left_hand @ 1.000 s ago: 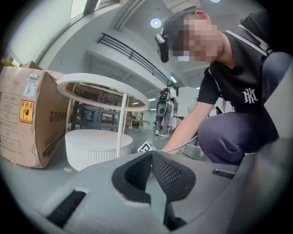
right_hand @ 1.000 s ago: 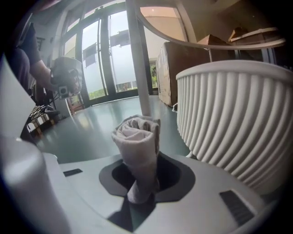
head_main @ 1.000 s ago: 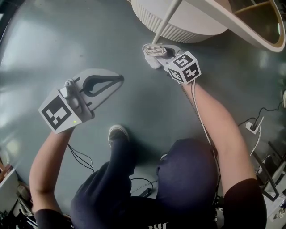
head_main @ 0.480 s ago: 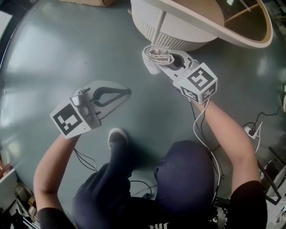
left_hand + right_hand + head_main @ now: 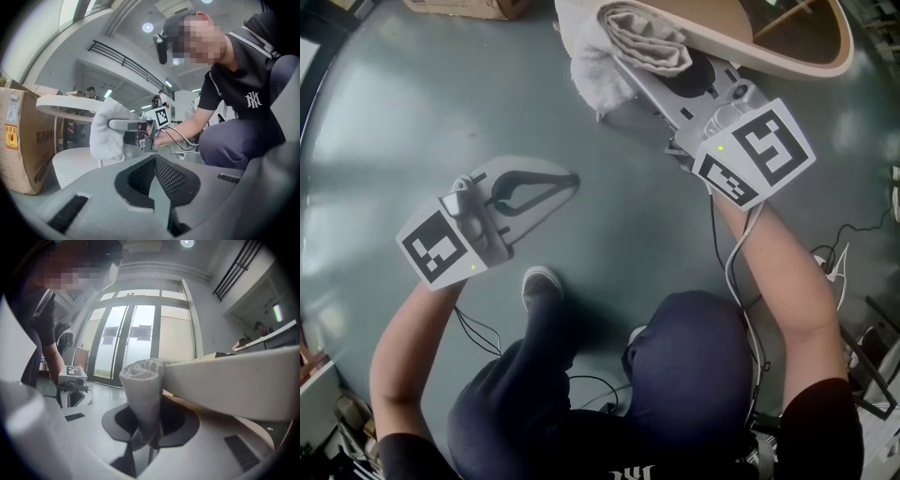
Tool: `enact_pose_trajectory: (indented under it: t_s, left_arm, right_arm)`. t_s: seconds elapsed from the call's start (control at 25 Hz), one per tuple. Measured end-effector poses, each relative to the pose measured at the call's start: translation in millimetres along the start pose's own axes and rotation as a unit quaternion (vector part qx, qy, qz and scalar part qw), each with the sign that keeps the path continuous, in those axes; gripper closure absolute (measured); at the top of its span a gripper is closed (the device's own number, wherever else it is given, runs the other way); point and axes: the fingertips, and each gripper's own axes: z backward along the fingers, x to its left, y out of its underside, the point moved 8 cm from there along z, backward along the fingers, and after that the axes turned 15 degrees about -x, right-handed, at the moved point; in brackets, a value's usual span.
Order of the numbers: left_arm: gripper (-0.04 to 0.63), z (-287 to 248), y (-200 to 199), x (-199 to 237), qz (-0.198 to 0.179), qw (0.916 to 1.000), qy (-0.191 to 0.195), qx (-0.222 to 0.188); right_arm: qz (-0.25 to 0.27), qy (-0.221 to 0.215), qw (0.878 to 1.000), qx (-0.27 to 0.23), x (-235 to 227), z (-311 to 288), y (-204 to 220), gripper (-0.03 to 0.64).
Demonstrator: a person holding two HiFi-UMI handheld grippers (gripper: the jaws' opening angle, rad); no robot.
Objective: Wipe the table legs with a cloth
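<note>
My right gripper is shut on a rolled white cloth and is held high, with the cloth against the rim of the beige table top. In the right gripper view the cloth stands up between the jaws and touches the table top's edge. My left gripper hangs low at the left over the floor, shut on nothing. In the left gripper view I see the cloth, the right gripper, the table top and its ribbed round base.
A cardboard box stands by the table; its edge shows at the top of the head view. Cables and a plug lie on the grey floor at the right. The person crouches, one shoe in front.
My right gripper has risen with the cloth from low by the table's base up to the table top's rim. My left gripper has hardly moved.
</note>
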Motion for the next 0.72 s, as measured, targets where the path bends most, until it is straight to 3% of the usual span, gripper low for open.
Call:
enact_pose_trajectory:
  t_s: [0.2,0.72]
  left_arm:
    - [0.588,1.8,4.0,3.0,0.003,1.0,0.003,-0.001]
    - [0.588,7.1,21.1,1.1,0.026,0.9995,-0.002,0.017]
  right_arm:
    - [-0.02,0.008,1.0,0.007,-4.1,-4.6,17.3,0.535]
    - [-0.054,0.003,0.992,0.117,-7.9,20.5,116.5,0.535]
